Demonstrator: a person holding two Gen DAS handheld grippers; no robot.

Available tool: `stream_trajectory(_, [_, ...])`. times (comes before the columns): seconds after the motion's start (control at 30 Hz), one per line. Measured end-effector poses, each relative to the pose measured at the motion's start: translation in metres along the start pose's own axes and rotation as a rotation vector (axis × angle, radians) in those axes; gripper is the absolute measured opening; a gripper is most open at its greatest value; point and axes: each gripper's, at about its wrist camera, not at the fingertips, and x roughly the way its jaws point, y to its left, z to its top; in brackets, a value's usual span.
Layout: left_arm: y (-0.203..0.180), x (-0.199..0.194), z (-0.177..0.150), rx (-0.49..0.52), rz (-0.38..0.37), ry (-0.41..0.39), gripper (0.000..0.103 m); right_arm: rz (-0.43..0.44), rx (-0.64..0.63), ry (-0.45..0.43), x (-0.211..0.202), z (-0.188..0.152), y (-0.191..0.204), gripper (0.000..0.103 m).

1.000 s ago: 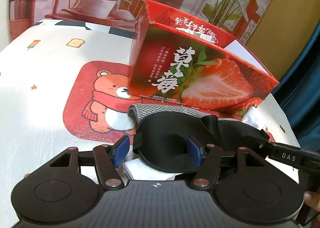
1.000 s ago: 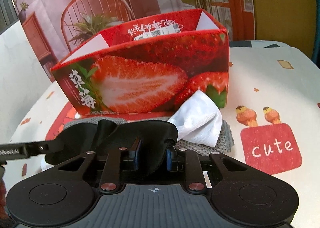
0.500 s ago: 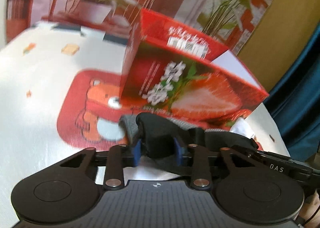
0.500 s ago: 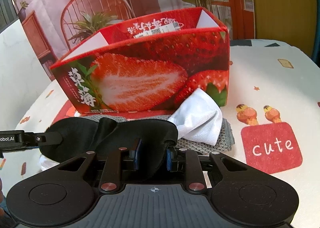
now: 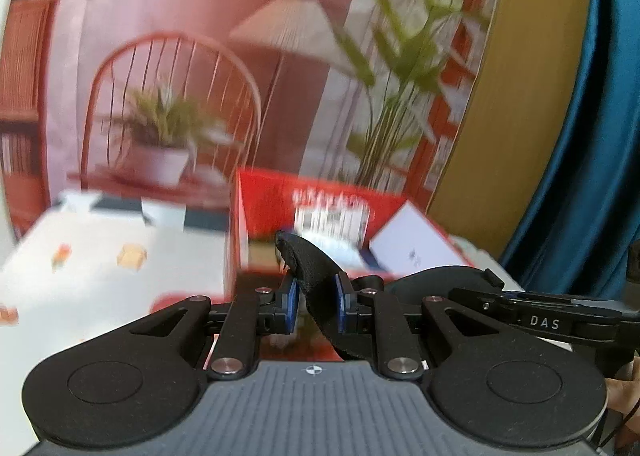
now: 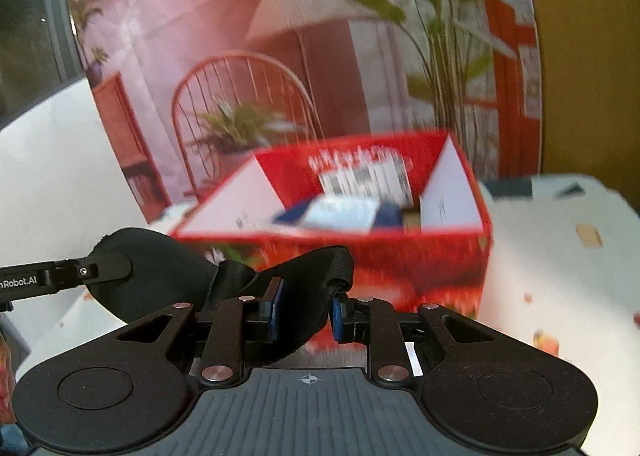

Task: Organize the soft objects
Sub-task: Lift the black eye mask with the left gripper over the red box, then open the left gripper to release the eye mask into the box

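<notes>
In the left wrist view, the left gripper (image 5: 313,306) has its jaws closing on a fold of the black eye mask (image 5: 316,288), and the blue pads (image 5: 292,306) already pinch the cloth from both sides, so the mask is held and its free end pokes up past the fingertips. The rest of the mask runs off to the right, where the fingers of the right gripper (image 5: 520,306) come in from the side over its dark rounded lobe. Behind the mask stands the open red strawberry box (image 5: 256,215) on the table (image 5: 100,276), near the table's far edge; white flaps and some printed packaging show inside it, blurred. The tablecloth is white with small printed figures. A printed backdrop (image 5: 180,55) with a chair, potted plants and a lamp rises behind the table. In the right wrist view, the right gripper (image 6: 304,318) is nearly closed on the other end of the eye mask (image 6: 308,284), its pads pressing the bunched fabric and strap. The mask stretches to the left, clear of the table, to a rounded lobe where the left gripper (image 6: 68,272) reaches in from the left border. The strawberry box (image 6: 420,264) sits just beyond the mask, its open top towards the camera, and the table (image 6: 560,256) extends to the right of it.
</notes>
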Motion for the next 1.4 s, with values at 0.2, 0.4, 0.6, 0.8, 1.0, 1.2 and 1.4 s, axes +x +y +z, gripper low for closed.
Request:
stream_trajectory(0.2, [-0.017, 0.007, 0.034, 0.068, 0.02, -0.094, 0.018, 0.003, -0.08, -0.059, 0.006, 0.043, 0.01, 0.021])
stream_trajectory(0.4, [-0.032, 0.034, 0.059, 0.149, 0.047, -0.143, 0.018, -0.038, -0.171, -0.113, 0.026, 0.078, 0.016, 0.021])
stream_trajectory(0.6, [-0.032, 0.081, 0.067, 0.155, 0.047, -0.057, 0.018, -0.087, -0.194, -0.092, 0.056, 0.089, 0.004, 0.021])
stream_trajectory(0.8, [-0.022, 0.129, 0.052, 0.136, 0.031, 0.141, 0.018, -0.128, -0.172, 0.045, 0.094, 0.075, -0.014, 0.021])
stream_trajectory(1.0, [-0.017, 0.154, 0.041, 0.138, 0.04, 0.232, 0.018, -0.136, -0.118, 0.141, 0.12, 0.063, -0.028, 0.02])
stream_trajectory(1.2, [-0.015, 0.165, 0.034, 0.147, 0.039, 0.264, 0.018, -0.129, -0.094, 0.165, 0.13, 0.057, -0.034, 0.019])
stream_trajectory(1.4, [-0.012, 0.166, 0.036, 0.148, 0.042, 0.268, 0.02, -0.138, -0.088, 0.176, 0.133, 0.056, -0.037, 0.02])
